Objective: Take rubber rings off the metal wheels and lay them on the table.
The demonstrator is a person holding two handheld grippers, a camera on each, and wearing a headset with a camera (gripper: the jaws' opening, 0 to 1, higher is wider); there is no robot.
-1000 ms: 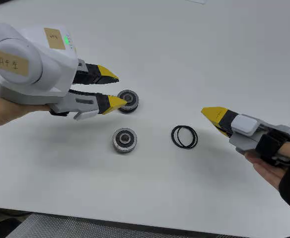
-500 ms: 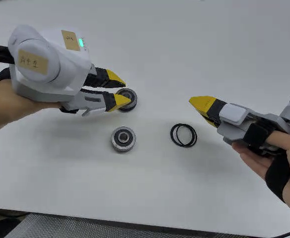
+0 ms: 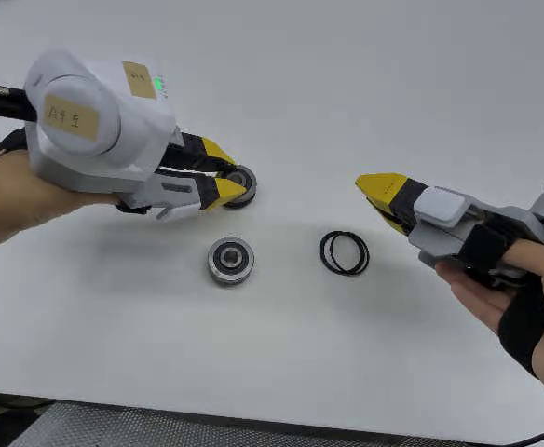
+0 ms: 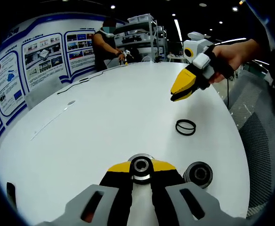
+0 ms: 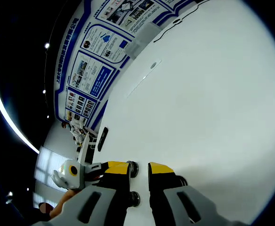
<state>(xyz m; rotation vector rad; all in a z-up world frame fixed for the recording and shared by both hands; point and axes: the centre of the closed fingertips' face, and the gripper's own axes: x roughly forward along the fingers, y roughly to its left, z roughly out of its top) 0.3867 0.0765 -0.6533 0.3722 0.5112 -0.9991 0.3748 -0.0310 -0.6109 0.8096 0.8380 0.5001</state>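
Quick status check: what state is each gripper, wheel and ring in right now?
left gripper: jaws closed on the far wheel.
right gripper: slightly open, empty, apart from the rings.
far wheel: lying flat, pinched between the left gripper's jaws.
near wheel: lying flat on the table, free.
rubber rings: two, off the wheels, overlapping flat on the table.

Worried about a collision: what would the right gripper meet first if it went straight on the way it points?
Likely the metal wheel at the left gripper's tips, framed between the right gripper's jaws; depth is unclear.
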